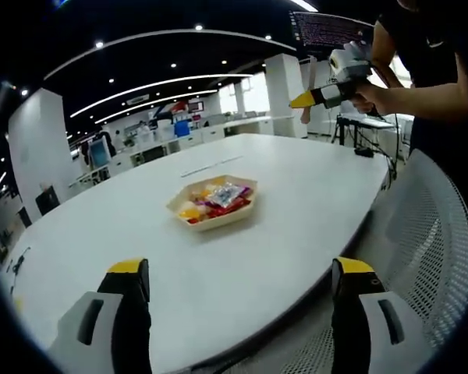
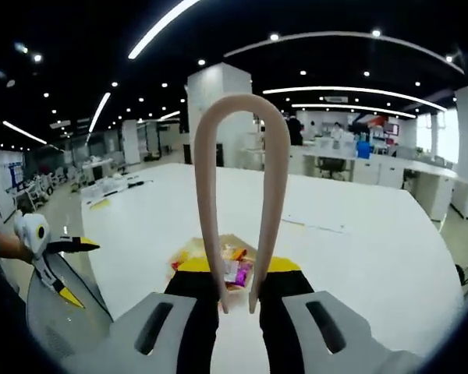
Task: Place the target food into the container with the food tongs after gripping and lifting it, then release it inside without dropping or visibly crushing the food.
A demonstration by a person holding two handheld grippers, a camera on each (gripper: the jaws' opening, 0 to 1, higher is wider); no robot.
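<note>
A tray (image 1: 213, 204) of bright wrapped snacks is sitting on the counter (image 1: 296, 195). The right gripper (image 2: 238, 300) is pinching pale tongs (image 2: 239, 156) pointing twelve o'clock; the left gripper (image 1: 242, 280) fingers are spreading wide.

Beige tongs (image 2: 240, 195), tan tray (image 1: 212, 220) of perhaps red-and-yellow snacks (image 1: 216, 199), white table (image 1: 218, 265).

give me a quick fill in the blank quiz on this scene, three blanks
1. The right gripper is shut on a pair of ____.
2. The tray of wrapped snacks sits on a white ____.
3. The left gripper has its fingers wide ____, holding nothing.

Missing words: tongs; table; open
</note>
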